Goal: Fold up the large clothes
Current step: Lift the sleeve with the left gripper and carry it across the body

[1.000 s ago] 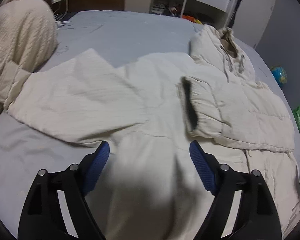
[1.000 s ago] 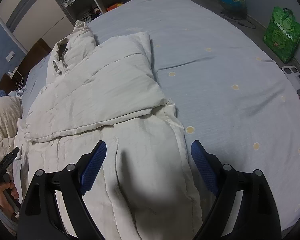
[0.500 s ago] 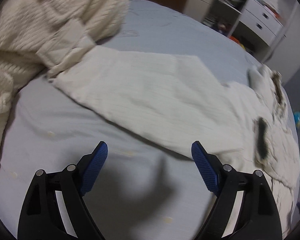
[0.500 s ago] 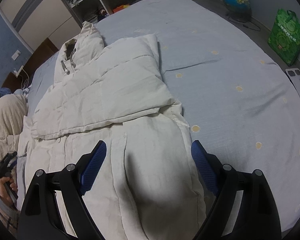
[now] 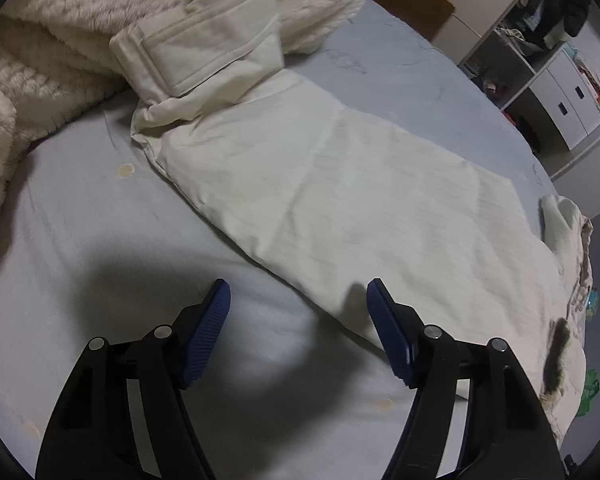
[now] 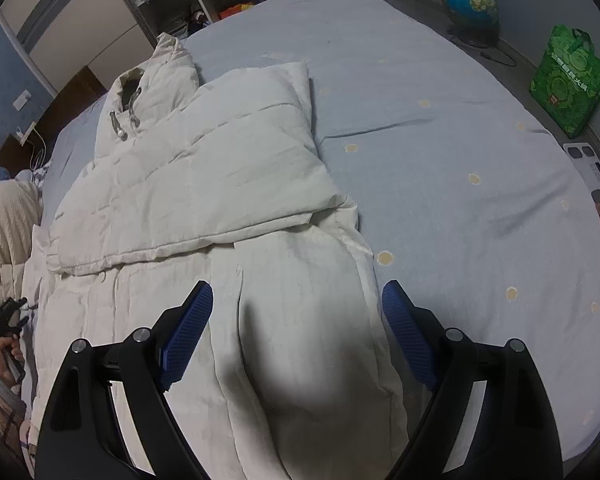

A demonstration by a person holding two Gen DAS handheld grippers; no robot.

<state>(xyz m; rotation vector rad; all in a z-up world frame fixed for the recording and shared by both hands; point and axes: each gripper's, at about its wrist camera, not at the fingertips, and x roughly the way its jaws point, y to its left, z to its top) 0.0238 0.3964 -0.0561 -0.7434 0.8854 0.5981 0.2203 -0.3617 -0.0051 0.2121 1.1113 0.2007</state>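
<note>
left claw (image 5: 298,300): narrowing, empty | over bedsheet (image 5: 80,240) | beside jacket sleeve (image 5: 340,184)

Dim light, fisheye-warped, dark-vignetted edges

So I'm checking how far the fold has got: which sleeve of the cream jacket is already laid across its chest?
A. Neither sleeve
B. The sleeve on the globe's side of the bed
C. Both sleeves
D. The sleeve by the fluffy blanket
B: in the right wrist view that sleeve lies folded over the jacket, while the other sleeve stretches out flat on the bed toward the fluffy blanket.
</note>
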